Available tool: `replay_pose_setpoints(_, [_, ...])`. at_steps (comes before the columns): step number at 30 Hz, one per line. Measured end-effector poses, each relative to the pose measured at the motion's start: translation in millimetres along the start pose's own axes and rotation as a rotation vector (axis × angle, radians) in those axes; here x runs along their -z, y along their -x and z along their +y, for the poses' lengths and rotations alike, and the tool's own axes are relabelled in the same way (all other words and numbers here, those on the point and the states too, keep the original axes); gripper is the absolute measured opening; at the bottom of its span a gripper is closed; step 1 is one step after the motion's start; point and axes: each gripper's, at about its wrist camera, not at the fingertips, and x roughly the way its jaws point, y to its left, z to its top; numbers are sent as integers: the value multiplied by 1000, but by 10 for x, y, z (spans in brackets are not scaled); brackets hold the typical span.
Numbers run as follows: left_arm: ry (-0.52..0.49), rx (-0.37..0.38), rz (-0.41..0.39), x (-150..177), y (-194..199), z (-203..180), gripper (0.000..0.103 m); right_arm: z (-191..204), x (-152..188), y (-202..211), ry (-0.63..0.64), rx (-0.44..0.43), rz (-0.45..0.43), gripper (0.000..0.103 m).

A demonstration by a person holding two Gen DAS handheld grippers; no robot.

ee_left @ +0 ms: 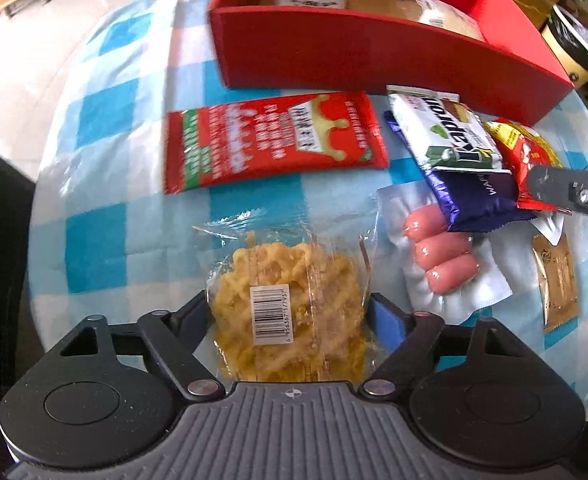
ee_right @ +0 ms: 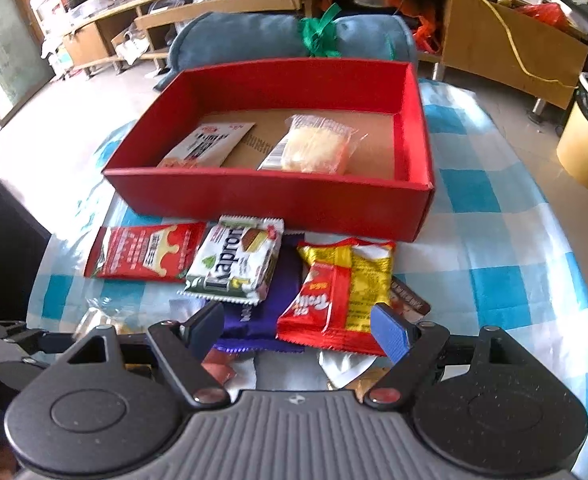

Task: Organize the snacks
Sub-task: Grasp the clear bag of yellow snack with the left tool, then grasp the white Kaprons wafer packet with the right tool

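A clear bag of yellow fried noodle snack [ee_left: 289, 300] lies on the checked cloth, and my left gripper [ee_left: 291, 312] points down at it with both pads against the bag's sides. My right gripper [ee_right: 298, 330] hovers open over a pile of snacks: a purple wrapper [ee_right: 261, 316] and a red-and-yellow packet [ee_right: 342, 288] show between its fingers, untouched. The white Kaprom wafer pack [ee_right: 233, 264] and a red sachet [ee_right: 145, 252] lie in front of the red box [ee_right: 269, 196]. The box holds a pale cake in clear wrap [ee_right: 314, 148] and a flat packet [ee_right: 209, 144].
A vacuum pack of sausages [ee_left: 442, 256] and a brown sachet [ee_left: 558, 280] lie right of the noodle bag. The round table's edge curves close on the left [ee_left: 41, 184]. A yellow bin [ee_right: 586, 140] stands on the floor at the right, a blue rolled cushion [ee_right: 253, 36] behind the box.
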Motion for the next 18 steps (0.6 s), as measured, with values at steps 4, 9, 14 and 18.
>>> replay_pose_setpoints(4, [27,12,-8,67,44,113,80,53,35,-53,18,-8,27,76])
replay_pose_setpoints(9, [15,7,-28,127,51,173,79,-53,-2,-24,-18,-14,20,76])
replay_pose_setpoints(14, [3,12,-29,98,39,174,81,-298,-122,30,-111,-6,-3,76])
replay_pose_setpoints(18, [-5,1,-23,66,-9,127,84,-400,-168,-35,-164,-21,14,76])
